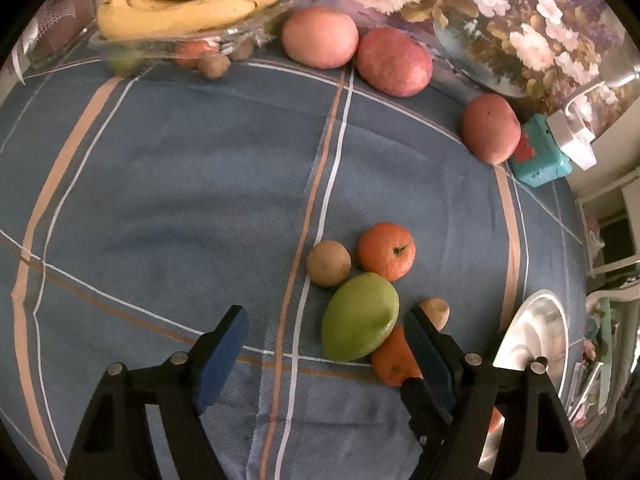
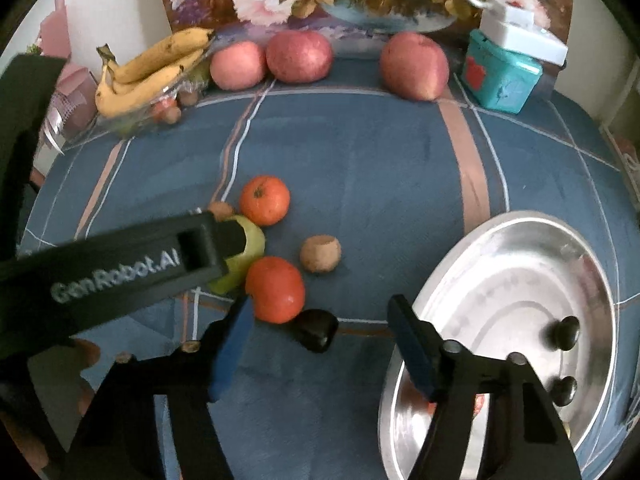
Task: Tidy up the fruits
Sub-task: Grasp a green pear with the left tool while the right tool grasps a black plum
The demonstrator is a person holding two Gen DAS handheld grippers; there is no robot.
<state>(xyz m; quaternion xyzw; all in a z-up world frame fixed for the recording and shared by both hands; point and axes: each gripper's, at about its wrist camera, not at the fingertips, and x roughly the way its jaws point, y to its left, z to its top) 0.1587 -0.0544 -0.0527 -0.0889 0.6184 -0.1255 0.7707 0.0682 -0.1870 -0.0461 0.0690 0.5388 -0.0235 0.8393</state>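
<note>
A green mango (image 1: 360, 322) lies on the blue checked cloth between the fingers of my left gripper (image 1: 326, 320). That gripper is open: its right finger is close beside the mango and its left pad stands well clear. Two tangerines (image 1: 386, 251) (image 1: 394, 360) and two small brown fruits (image 1: 329, 263) (image 1: 434, 312) crowd round the mango. My right gripper (image 2: 320, 316) is open over a dark glossy nut (image 2: 316, 334) and touches nothing; a tangerine (image 2: 275, 289) sits by its left finger. The left gripper's finger (image 2: 120, 268) hides part of the mango (image 2: 250, 252).
Three red apples (image 2: 238, 65) (image 2: 299, 56) (image 2: 414, 65) line the back. A glass dish with bananas (image 2: 148, 68) stands back left, a teal box (image 2: 500, 74) back right. A metal tray (image 2: 500, 264) at the right holds two dark nuts (image 2: 564, 332).
</note>
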